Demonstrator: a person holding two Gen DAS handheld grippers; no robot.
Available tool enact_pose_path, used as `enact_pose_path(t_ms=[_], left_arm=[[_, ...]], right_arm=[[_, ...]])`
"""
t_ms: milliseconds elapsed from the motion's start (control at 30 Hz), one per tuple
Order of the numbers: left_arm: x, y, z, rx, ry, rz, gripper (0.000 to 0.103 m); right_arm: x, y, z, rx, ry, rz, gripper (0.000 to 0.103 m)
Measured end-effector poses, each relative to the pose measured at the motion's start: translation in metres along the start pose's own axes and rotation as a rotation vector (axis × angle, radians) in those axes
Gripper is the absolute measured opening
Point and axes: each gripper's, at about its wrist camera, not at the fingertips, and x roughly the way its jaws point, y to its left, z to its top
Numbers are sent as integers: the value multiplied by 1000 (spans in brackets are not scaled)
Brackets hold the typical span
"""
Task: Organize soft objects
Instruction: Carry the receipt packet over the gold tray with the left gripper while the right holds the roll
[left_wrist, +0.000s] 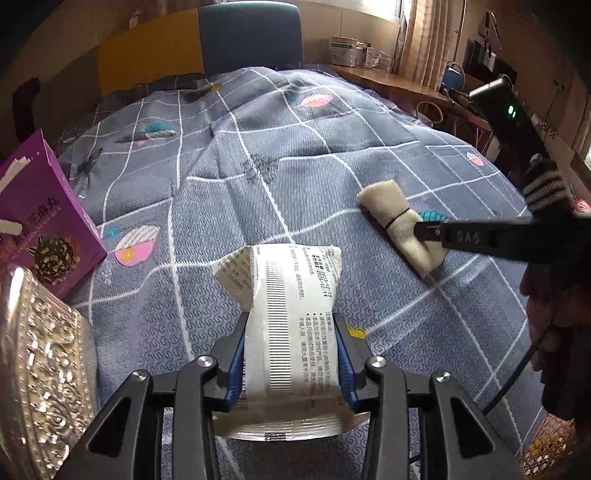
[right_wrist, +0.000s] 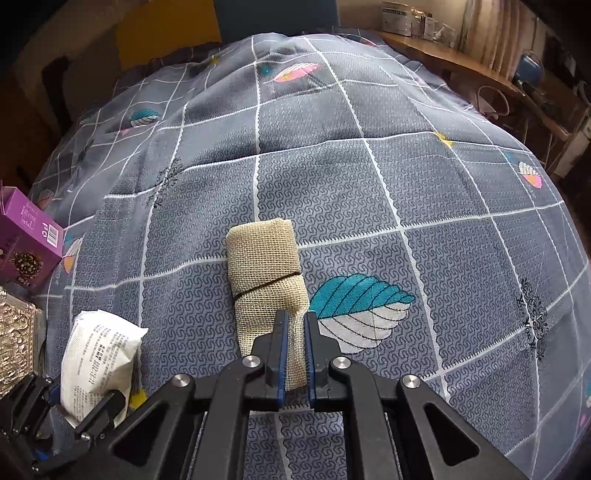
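You're working on a grey grid quilt (right_wrist: 369, 192) w/ leaf prints. At its left edge: purple box (left_wrist: 40, 206), w/ an embossed silver box (left_wrist: 40, 369) beside it. Your left gripper (left_wrist: 291, 354) clamps the white packet (left_wrist: 291, 317); barcode and small print show only in left view, unreadable. Right gripper (right_wrist: 295, 332) pinches the banded beige mesh roll (right_wrist: 266, 266) lying mid-quilt, nothing blocking it.

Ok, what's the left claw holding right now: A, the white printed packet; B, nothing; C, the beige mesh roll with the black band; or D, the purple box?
A: the left claw is clamped on both sides of the white printed packet, while the beige mesh roll sits in the right claw.
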Motion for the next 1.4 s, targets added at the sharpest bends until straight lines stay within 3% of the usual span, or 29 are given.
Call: enact_pose_path(t_ms=[267,433,567,733,933,1133,1400], left_arm=[[-61,41,71,-59,-61,-19,41],[-98,118,119,-179,-113,67,41],[-131,189,120,-274,-175,176,41],[-161,274,68,-404,-215,319,41],[-180,319,-30,-483,-211,443,41],[-192,327,-105,-532,-206,497,41],[-206,309,-154,-531,-217,502,41]], right_arm=[[-3,8,-2,-64,-25,-52,8],[-3,13,-2,-104,-35,-79,8],[-3,12,-1,-104,-35,-80,8],[-4,13,-1,-117,-41,-94,9],[-5,17,-2,-154,-56,-129,9],[-6,20,-3,-169,-61,-159,9],[-4,26,-6,-197,-67,-207,9]])
